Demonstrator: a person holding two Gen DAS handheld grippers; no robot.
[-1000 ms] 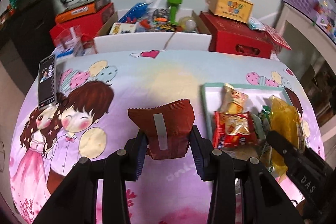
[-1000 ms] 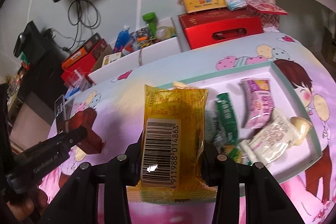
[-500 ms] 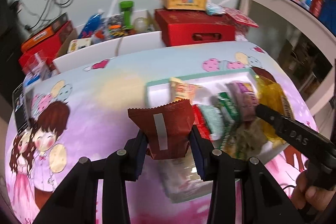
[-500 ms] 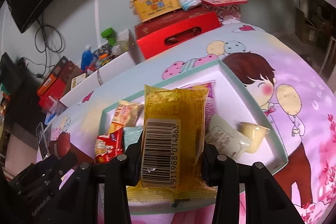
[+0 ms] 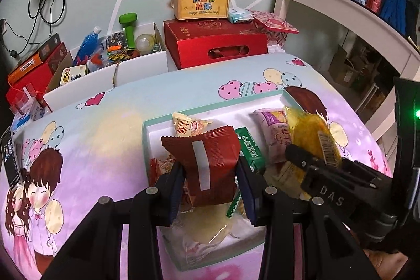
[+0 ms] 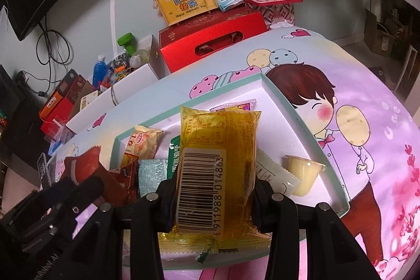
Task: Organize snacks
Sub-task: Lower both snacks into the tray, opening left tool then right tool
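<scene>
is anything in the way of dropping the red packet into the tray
No barrier, but the red packet in the left gripper hangs over snacks already lying in the tray, so it would land on them, not on bare tray.

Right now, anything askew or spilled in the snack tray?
Nothing spilled or damaged. The snacks in the tray lie jumbled toward its left side, overlapping at odd angles; a yellow jelly cup sits apart on the right. Both grippers hold packets over it: red, yellow.
</scene>
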